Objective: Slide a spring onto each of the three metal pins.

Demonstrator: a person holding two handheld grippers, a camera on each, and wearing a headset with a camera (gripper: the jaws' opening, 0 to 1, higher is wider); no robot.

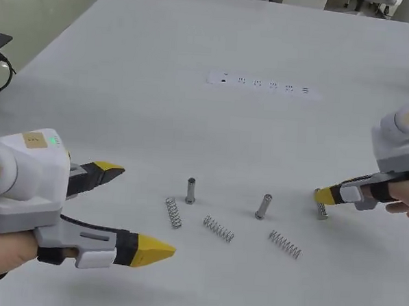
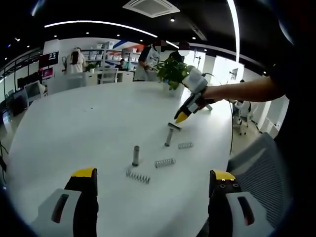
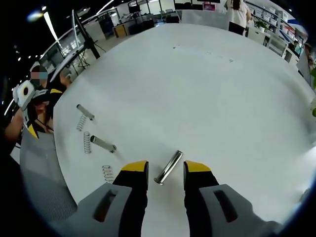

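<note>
Head view: on the white table (image 1: 192, 125) the left pin (image 1: 191, 191), middle pin (image 1: 263, 206) and right pin (image 1: 321, 212) form a row. Just in front lie the left spring (image 1: 173, 212), middle spring (image 1: 218, 228) and right spring (image 1: 284, 244), all loose. The right gripper (image 3: 166, 168) has its jaws slightly apart, either side of the right pin, not clamping it. The left gripper (image 1: 138, 208), left of the pins, is spread wide and holds nothing.

Three loose springs (image 1: 174, 212) (image 1: 218, 228) (image 1: 285, 244) lie near three metal pins (image 1: 191, 191) (image 1: 263, 206) (image 1: 322, 212).
</note>
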